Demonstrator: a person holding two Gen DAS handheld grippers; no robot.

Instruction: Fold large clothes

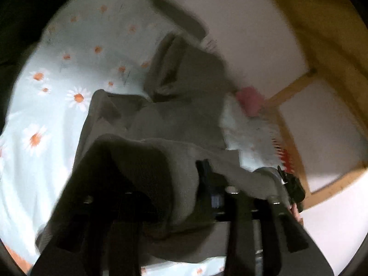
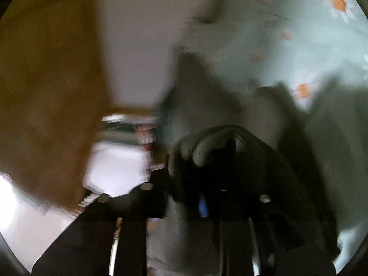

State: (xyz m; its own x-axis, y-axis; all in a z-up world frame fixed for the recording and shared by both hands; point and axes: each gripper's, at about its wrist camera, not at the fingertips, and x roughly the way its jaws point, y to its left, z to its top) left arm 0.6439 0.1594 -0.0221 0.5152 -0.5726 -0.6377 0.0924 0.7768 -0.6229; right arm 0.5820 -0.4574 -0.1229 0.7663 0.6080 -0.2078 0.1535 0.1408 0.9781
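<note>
A large grey garment (image 1: 184, 85) lies rumpled on the daisy-print sheet (image 1: 57, 115) and runs up onto my left gripper (image 1: 181, 163). Its cloth drapes over the left finger and hangs loosely in the gap; the jaws stand apart and no pad visibly presses on it. In the blurred right wrist view, the same grey garment (image 2: 333, 138) rises to my right gripper (image 2: 191, 161). A ribbed hem (image 2: 207, 145) hangs over the right finger's tip, and the left finger (image 2: 158, 184) stands apart from it.
A wooden frame (image 1: 292, 87) borders the bed on the right, with a pink item (image 1: 249, 101) at the bed's edge. A brown wooden panel (image 2: 50, 80) fills the left of the right wrist view. Dark cloth (image 1: 27, 18) lies at the upper left.
</note>
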